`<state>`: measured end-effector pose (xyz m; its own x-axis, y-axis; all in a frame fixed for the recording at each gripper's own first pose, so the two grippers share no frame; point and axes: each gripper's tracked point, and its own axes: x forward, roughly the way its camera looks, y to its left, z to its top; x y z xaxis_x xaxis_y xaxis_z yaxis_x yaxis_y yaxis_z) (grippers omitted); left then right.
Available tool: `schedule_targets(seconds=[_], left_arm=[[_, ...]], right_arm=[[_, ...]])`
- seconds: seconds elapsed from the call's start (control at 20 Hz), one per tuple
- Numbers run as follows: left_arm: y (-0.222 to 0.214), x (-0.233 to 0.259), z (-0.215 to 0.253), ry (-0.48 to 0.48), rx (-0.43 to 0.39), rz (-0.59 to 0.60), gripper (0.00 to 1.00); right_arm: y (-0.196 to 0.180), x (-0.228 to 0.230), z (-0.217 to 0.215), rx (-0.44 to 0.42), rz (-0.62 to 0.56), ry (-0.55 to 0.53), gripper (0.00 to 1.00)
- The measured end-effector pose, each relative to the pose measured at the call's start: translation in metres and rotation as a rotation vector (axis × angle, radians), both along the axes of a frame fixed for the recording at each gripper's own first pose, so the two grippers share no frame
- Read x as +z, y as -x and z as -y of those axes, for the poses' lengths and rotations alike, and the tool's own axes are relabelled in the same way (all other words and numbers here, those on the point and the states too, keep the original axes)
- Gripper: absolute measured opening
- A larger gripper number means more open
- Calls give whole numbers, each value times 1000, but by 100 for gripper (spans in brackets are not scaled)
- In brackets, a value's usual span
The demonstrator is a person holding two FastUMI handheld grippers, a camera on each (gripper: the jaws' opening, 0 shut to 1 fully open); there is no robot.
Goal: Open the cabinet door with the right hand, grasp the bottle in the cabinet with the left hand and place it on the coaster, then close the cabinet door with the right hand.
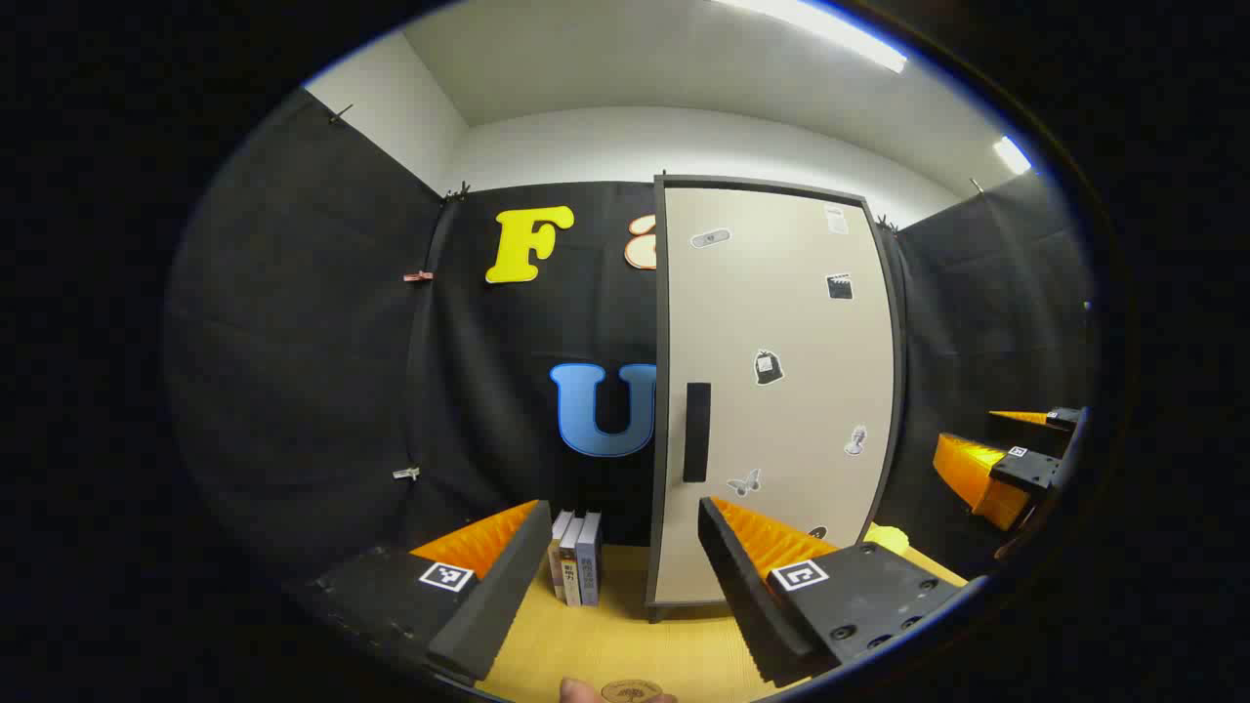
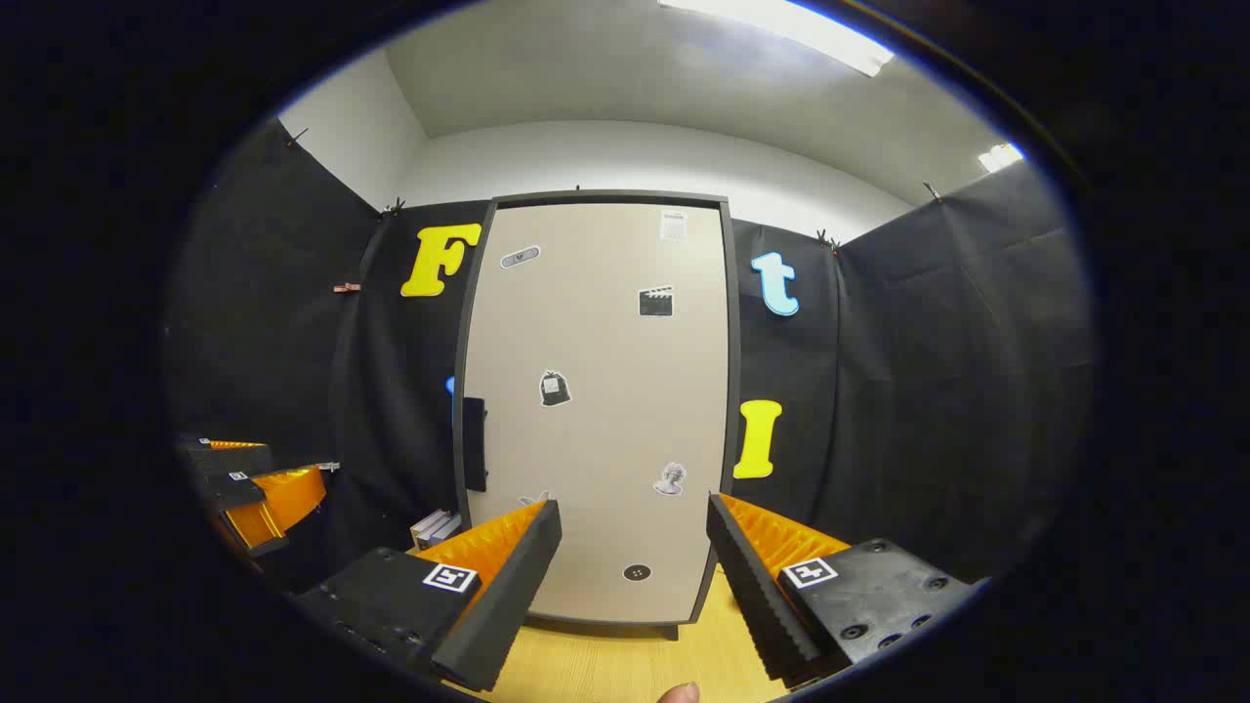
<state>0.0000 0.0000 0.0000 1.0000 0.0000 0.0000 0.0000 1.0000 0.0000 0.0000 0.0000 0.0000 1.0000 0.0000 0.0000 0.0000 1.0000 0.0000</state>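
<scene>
Opening comes first: cabinet door (image 2: 596,410) is shut, so the bottle's presumably behind it. Right gripper (image 2: 633,571) hangs released, facing the door; steer it to the handle (image 2: 475,444) at the door's left edge. Left gripper (image 1: 620,576), also unclenched, waits near that handle.

Recording booth — black cloth walls (image 2: 928,391)
</scene>
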Motion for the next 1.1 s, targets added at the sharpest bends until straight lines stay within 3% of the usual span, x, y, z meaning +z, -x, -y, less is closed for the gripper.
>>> schedule_targets(seconds=[0.85, 1.1], left_arm=[[-4, 1, -1, -23, -29, 3, 95], [-6, 1, -9, -20, -24, 3, 95]], right_arm=[[2, 2, 5, -15, -22, -28, 97], [5, 6, 3, 16, -4, -18, 97]])
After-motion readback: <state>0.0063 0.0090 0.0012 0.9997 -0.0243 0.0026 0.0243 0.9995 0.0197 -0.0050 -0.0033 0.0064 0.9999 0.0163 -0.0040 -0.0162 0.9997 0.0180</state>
